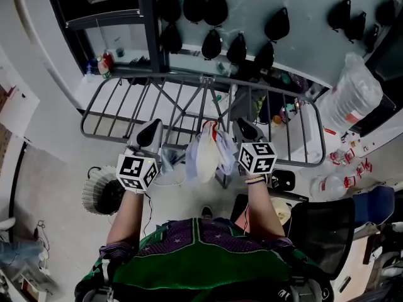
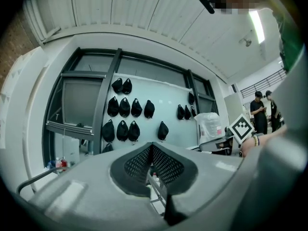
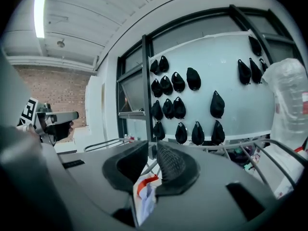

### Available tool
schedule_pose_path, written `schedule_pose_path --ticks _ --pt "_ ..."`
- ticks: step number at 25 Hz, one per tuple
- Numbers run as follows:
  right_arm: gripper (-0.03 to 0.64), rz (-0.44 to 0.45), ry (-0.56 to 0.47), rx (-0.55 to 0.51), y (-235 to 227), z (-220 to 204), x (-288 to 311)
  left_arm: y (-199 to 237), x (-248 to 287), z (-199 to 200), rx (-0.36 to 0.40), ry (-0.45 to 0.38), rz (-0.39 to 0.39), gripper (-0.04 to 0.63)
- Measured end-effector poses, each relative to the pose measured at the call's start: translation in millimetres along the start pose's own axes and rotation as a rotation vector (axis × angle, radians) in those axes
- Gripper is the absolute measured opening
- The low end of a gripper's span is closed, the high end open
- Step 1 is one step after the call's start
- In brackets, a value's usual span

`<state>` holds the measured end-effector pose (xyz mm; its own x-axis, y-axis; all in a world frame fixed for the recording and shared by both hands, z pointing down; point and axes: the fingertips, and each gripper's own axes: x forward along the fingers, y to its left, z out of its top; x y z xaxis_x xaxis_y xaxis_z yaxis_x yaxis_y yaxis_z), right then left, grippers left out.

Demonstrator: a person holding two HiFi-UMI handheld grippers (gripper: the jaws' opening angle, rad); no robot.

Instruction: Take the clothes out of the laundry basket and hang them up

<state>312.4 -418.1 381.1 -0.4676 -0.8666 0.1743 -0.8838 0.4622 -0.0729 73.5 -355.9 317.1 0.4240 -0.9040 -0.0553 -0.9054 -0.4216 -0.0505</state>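
One garment [image 3: 144,196], pinched between right fingers [image 3: 173,166]

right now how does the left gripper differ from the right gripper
The left gripper has its fingers pressed together, while the right gripper has its fingers slightly apart. The left gripper shows no cloth between its fingers in its own view; the right gripper is clamped on a white garment with a red edge. Both point toward the drying rack and the wall behind it.
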Motion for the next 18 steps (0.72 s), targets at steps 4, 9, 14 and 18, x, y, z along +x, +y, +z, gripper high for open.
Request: schedule_pose_path --ticks 4,9,14,18 --pt "0.046 -0.001 -0.024 -0.014 6.6 11.7 -13.0 -5.6 5.8 5.0 0.008 0.005 -0.029 0.018" --pt "0.046 -0.007 -0.052 -0.023 14.8 22.7 -28.1 -10.4 11.7 9.6 0.018 0.009 -0.062 0.018" --pt "0.046 -0.011 -0.096 -0.047 28.6 42.9 -44.6 -11.8 11.5 19.4 0.006 -0.001 -0.082 0.018" --pt "0.046 -0.02 -0.141 -0.064 31.8 63.5 -58.3 -12.2 11.2 31.3 0.007 -0.021 -0.077 0.018"
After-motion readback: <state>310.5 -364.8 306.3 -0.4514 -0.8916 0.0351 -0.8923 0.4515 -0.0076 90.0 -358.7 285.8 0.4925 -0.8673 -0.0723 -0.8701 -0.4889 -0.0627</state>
